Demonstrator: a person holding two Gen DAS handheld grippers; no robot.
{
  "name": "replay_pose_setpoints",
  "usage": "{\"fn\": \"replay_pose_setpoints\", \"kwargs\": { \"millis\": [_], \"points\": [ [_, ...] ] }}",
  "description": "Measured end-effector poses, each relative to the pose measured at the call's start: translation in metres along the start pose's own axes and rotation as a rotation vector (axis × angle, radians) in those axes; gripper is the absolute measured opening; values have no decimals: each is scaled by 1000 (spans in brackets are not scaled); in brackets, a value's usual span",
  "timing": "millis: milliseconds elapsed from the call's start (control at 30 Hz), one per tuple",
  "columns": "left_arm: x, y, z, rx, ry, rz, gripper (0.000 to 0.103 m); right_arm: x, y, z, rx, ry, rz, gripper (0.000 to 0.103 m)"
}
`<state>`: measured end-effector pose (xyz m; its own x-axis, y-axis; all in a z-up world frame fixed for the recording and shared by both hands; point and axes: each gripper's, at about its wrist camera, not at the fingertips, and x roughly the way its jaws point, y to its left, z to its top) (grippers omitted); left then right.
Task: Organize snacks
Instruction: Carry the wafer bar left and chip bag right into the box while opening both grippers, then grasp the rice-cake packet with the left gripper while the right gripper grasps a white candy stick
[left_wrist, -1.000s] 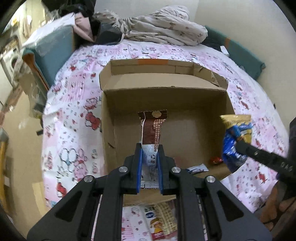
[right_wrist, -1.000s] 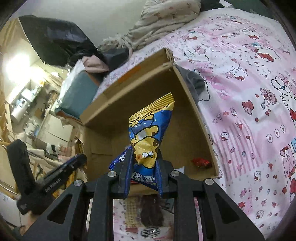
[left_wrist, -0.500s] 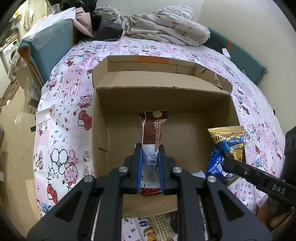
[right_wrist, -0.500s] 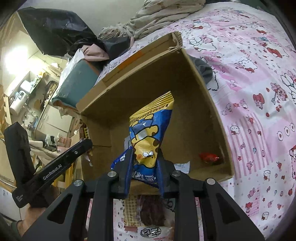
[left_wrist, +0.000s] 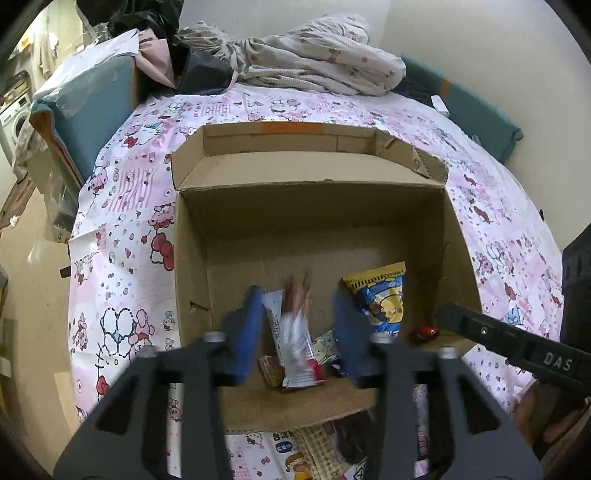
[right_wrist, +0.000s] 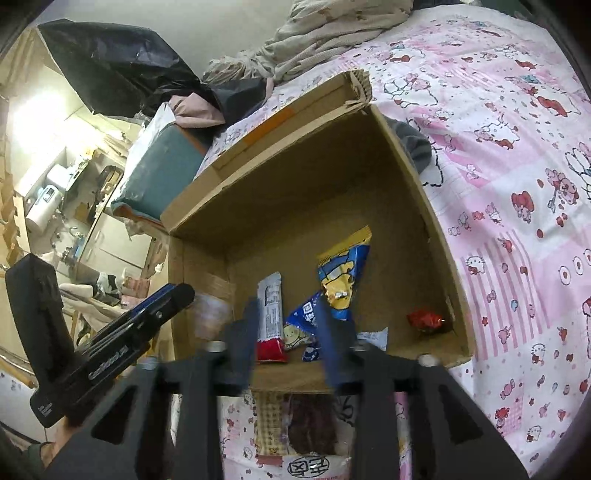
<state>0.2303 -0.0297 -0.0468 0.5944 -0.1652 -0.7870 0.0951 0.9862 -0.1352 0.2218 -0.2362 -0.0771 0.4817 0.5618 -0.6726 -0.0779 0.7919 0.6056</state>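
Crinkly foil: my left claw (left_wrist: 295, 325) and right claw (right_wrist: 286, 332) are just opening, wide, releasing the brown bar (left_wrist: 293, 332) and blue-yellow packet (right_wrist: 341, 277), both light, slippery, best pinched at seams.

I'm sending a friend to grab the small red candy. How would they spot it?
Find the cardboard box on the pink bedspread. The red candy lies alone in its near right corner, apart from the blue-and-yellow bag. It is the only small, crinkly, all-red wrapper there.
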Motion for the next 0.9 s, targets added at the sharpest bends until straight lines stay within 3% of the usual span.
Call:
{"fn": "replay_pose_setpoints", "kwargs": {
  "millis": [33,67,233,600,733,900],
  "points": [
    [-2,0,0,-2,-11,-1,59,-1,-1,0,6,-6,-3,69],
    [-4,0,0,-2,-19,-1,63,-2,-1,1,11,-12,-10,74],
    [-9,-1,1,12,-43,3,74,-4,-5,3,26,-15,-32,75],
    [-24,11,0,-34,-65,-19,75,-19,10,3,-23,-45,-23,75],
    [-35,20,-2,-76,-77,-19,83,-27,14,0,-34,-50,-31,75],
    [-50,23,-7,-77,-95,-17,83,-42,14,-8,-30,-61,-40,75]
  ]
}}
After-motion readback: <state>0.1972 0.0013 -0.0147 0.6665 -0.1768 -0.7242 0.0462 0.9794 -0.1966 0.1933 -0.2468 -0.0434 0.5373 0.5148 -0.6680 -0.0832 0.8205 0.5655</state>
